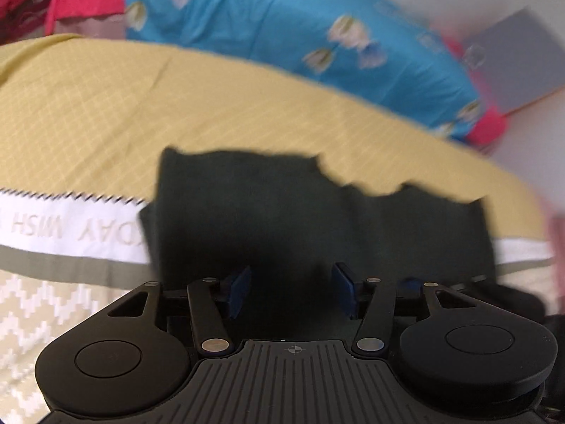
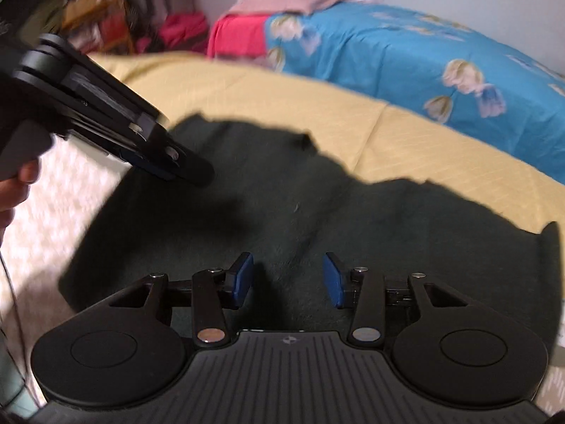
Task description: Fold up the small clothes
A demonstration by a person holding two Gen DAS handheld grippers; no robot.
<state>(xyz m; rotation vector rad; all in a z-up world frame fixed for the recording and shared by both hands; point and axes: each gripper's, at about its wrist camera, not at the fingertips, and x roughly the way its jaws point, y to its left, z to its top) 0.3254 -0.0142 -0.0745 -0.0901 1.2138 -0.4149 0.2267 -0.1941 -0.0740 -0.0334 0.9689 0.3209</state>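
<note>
A dark, near-black small garment (image 1: 317, 219) lies spread on the yellow bedcover (image 1: 141, 113); it also shows in the right wrist view (image 2: 317, 219). My left gripper (image 1: 292, 291) is open, its blue pads apart just above the garment's near edge. My right gripper (image 2: 289, 279) is open too, hovering over the garment's near part. The left gripper's body shows in the right wrist view (image 2: 169, 162), over the garment's left side, with the hand that holds it. Both views are blurred.
A blue floral sheet (image 2: 423, 56) with a red edge (image 2: 240, 31) lies beyond the yellow cover. A white band with lettering (image 1: 70, 229) crosses the cover at the left. Clutter (image 2: 116, 17) stands at the far left.
</note>
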